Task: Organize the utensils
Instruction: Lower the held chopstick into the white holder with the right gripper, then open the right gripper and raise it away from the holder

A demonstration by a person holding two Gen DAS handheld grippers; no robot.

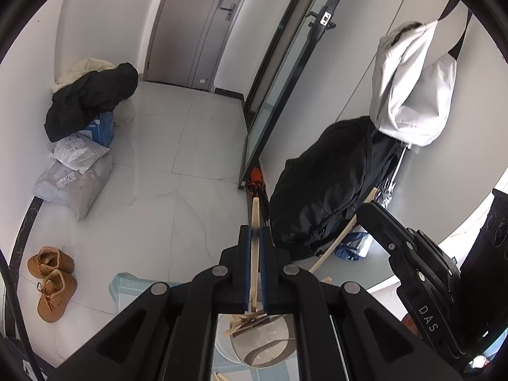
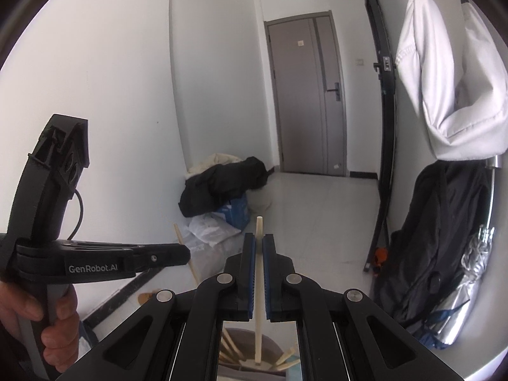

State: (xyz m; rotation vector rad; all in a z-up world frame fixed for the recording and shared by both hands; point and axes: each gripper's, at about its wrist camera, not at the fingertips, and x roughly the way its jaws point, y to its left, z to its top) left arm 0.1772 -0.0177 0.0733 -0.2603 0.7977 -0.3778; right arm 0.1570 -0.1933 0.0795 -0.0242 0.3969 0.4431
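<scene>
1. Left gripper (image 1: pixel 254 238), lower centre of the left wrist view: jaws closed down to a sliver on a wooden stick (image 1: pixel 255 219). Stick's long axis runs along the fingers, its tip poking out past the fingertips toward upper centre, its lower end hanging below the pads.
2. Directly beneath that lower end, at bottom centre of the same view: a round container (image 1: pixel 254 346) holding more wooden utensils (image 1: pixel 244 320), standing on a pale checked cloth (image 1: pixel 122 282). So the holder lies below and behind the fingertips, not ahead of them.
3. Right gripper (image 2: pixel 257 247), lower centre of the right wrist view: likewise pinched nearly shut on a pale wooden stick (image 2: pixel 259 225). Axis again in line with the fingers; lower end reaches down among other sticks (image 2: pixel 287 357) fanned at bottom centre, apparently inside the same holder, though its rim is hard to make out here.
4. Left gripper also seen side-on at left of the right wrist view, gripped by a hand (image 2: pixel 38 324), its stick slanting upward out of the fingers.
5. Judged: both sticks stand steep over the holder; right one seems deeper in, hence nearer to release. Next move likely turns on keeping each stick upright and lowering straight down.
6. Risk: snagging on sticks already leaning in the holder.
</scene>
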